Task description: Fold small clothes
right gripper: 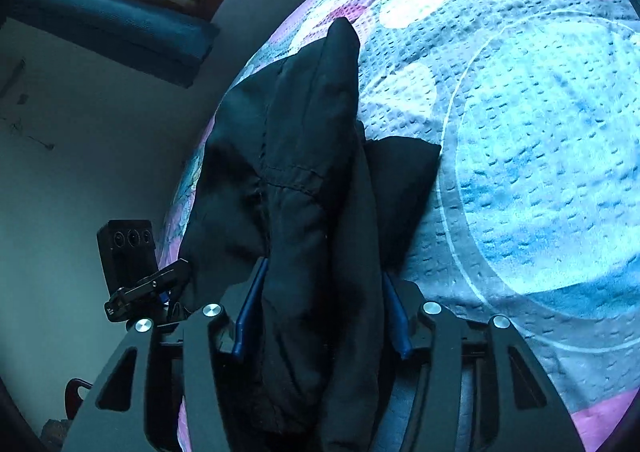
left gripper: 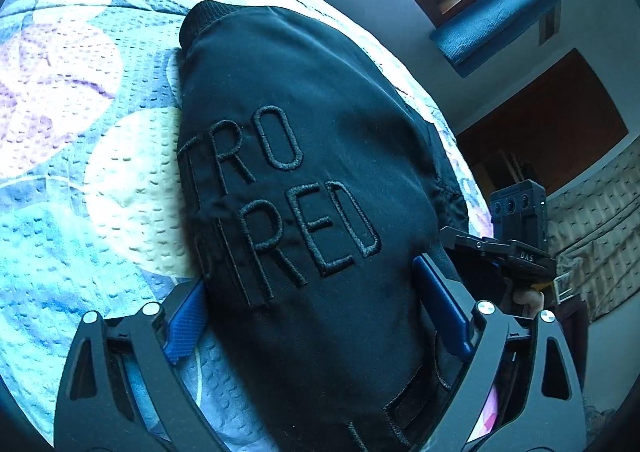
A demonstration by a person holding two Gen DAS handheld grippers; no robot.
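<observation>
Together, the left gripper (left gripper: 320, 316) stood spread around a black embroidered jacket (left gripper: 304, 155) on the bed's quilt (left gripper: 80, 171), while the right gripper (right gripper: 320, 312) pinched its bunched fabric.

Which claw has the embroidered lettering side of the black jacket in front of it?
The left claw: raised letters show on the black jacket there. The right claw sees only plain bunched fabric.

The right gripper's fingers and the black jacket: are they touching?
Touching. In the right wrist view the black jacket is bunched between the right gripper, and both blue fingers press against its folds with no gap visible.
</observation>
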